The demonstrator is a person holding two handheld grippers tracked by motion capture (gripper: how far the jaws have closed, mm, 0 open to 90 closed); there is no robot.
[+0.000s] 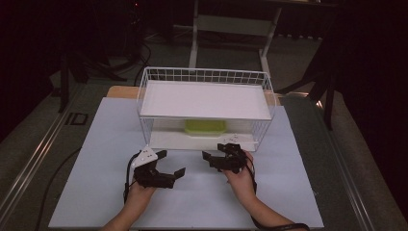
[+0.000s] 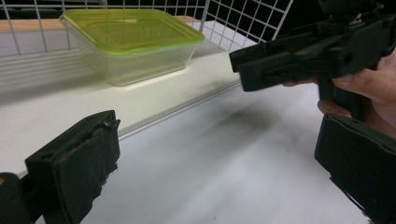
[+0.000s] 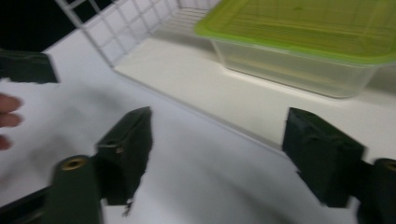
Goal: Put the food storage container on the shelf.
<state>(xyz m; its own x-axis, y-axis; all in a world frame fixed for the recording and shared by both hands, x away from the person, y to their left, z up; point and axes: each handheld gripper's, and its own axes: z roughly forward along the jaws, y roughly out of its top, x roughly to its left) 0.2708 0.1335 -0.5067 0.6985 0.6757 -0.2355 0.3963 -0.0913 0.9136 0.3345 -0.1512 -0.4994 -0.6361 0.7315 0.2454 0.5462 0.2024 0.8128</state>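
A clear plastic container with a green lid (image 1: 205,127) stands on the lower shelf (image 1: 168,140) of a white wire rack (image 1: 204,75). The container (image 2: 128,42) is upright and closed, and from the right side the container (image 3: 303,42) sits just past the shelf's front edge. My left gripper (image 1: 171,164) rests low over the white table in front of the rack, open, with nothing between its jaws (image 2: 217,172). My right gripper (image 1: 214,152) hovers close to the shelf's front edge, open and empty (image 3: 224,154). Both point toward each other and the rack.
The rack's upper shelf (image 1: 204,99) is a bare white board above the container. A white sheet (image 1: 192,204) covers the table. In the left gripper view the right gripper (image 2: 303,56) crosses the upper right. Dark floor, cables and a table frame (image 1: 231,24) lie beyond.
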